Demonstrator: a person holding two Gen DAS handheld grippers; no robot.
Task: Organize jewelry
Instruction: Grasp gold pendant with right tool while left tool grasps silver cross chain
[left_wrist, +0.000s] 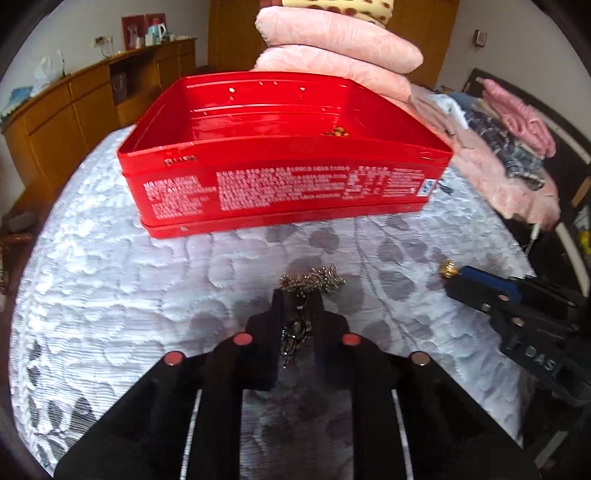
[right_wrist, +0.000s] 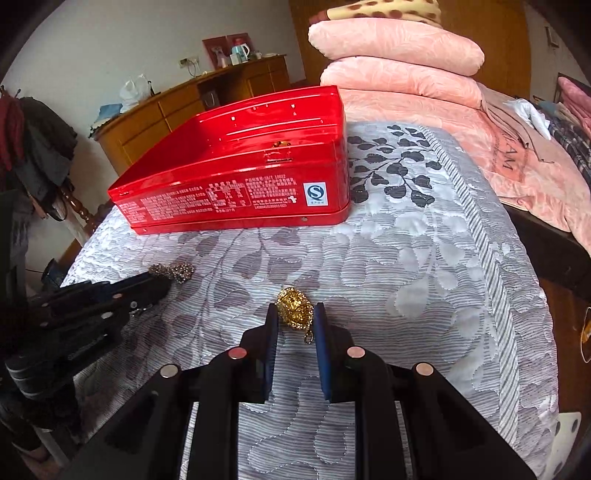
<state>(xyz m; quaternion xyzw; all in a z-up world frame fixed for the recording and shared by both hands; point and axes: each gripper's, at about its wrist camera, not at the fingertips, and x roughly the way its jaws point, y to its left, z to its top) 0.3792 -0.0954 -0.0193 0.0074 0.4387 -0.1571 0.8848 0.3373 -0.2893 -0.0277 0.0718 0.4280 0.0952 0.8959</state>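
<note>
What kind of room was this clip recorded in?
Most likely a home bedroom: the work surface is a bed with a quilted leaf-pattern bedspread, folded pink blankets are stacked at its far end, and a wooden sideboard lines the wall.

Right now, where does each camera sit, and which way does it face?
Left wrist: on the left gripper, looking down its fingers at a silver chain it grips, on the bed quilt.
Right wrist: on the right gripper, closed on a gold chain.
Shared: the red tin, pink pillows, each other's gripper.
</note>
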